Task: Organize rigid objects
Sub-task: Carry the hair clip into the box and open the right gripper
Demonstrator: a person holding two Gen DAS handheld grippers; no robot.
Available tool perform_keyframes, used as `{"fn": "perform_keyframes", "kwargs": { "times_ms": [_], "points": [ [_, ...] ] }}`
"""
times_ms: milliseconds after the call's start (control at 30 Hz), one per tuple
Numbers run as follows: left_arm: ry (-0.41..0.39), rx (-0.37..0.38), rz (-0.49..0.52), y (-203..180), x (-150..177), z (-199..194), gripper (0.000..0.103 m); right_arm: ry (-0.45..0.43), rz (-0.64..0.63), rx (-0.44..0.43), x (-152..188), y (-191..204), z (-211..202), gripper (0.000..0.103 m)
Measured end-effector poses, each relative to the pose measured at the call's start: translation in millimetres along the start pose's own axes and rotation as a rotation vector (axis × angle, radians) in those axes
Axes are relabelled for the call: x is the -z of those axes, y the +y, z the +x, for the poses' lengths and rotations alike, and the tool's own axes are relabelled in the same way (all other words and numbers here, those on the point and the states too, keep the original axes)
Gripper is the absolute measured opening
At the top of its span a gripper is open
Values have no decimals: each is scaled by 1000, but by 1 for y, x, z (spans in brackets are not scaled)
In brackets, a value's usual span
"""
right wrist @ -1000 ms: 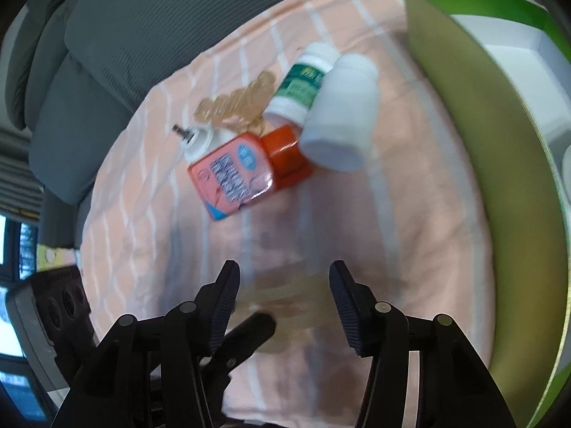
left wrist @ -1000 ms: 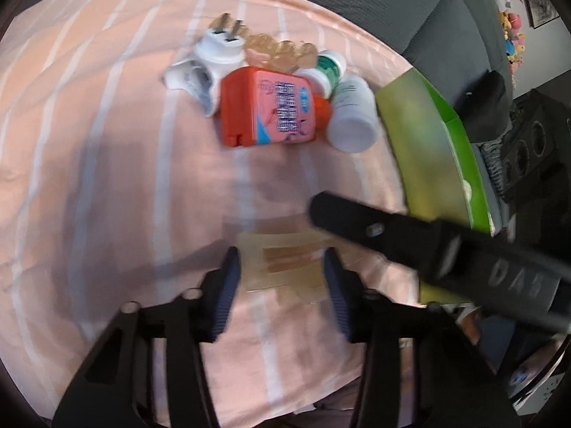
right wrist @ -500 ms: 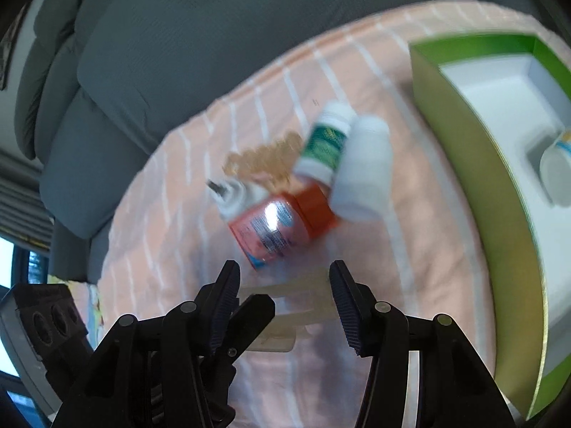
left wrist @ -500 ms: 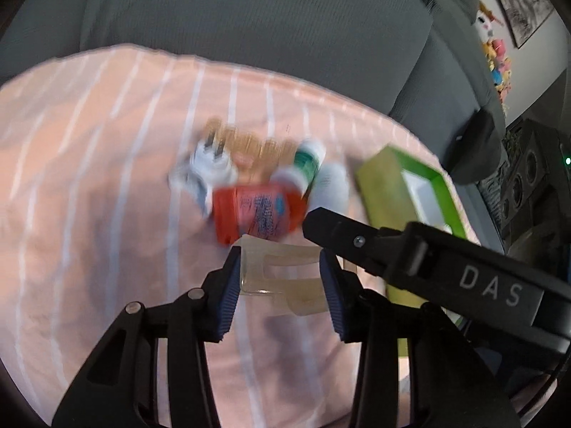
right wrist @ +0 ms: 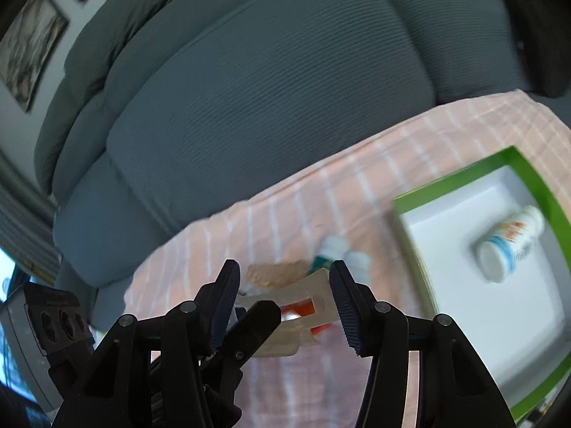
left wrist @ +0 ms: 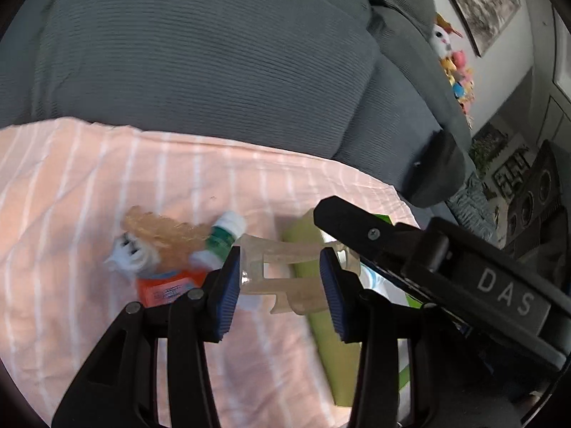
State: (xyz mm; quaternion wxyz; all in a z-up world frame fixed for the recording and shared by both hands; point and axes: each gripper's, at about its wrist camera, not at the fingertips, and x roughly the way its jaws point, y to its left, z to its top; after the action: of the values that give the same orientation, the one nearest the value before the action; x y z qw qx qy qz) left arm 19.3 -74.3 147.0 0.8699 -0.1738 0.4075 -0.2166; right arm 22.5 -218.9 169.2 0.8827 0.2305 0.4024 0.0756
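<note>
Lifted off the striped peach cloth (left wrist: 107,164) since a second ago, the translucent beige plastic clip (left wrist: 282,274) now hangs pinched in the left hand-held gripper (left wrist: 282,281), heading for the green-rimmed white box (right wrist: 528,164). The right hand-held gripper (right wrist: 285,303) flanks the clip, jaws apart. Best carry it level, clear the rim, then release. One bottle lies boxed; three bottles, a plug, a brown piece wait.

Both wrist views raised, facing sofa (left wrist: 200,71), sharing cloth (right wrist: 357,185).
</note>
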Motion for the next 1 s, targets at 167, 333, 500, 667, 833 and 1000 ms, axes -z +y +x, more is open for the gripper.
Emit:
{"fn": "perform_keyframes", "kwargs": {
  "times_ms": [167, 333, 500, 667, 833, 1000],
  "points": [
    [38, 42, 39, -30, 3, 25, 41, -53, 65, 48, -7, -31, -14, 56],
    [73, 73, 99, -60, 10, 51, 41, -100, 154, 104, -9, -70, -29, 56],
    [134, 107, 130, -81, 16, 79, 41, -115, 247, 151, -9, -108, -35, 56],
    [181, 117, 171, -99, 23, 104, 41, -116, 337, 189, -7, -142, -37, 56],
    [244, 136, 189, -110, 32, 129, 41, -101, 411, 231, -4, -170, -34, 56],
    [285, 149, 195, -116, 39, 144, 41, -86, 470, 280, 1, -190, -32, 56]
  ]
}}
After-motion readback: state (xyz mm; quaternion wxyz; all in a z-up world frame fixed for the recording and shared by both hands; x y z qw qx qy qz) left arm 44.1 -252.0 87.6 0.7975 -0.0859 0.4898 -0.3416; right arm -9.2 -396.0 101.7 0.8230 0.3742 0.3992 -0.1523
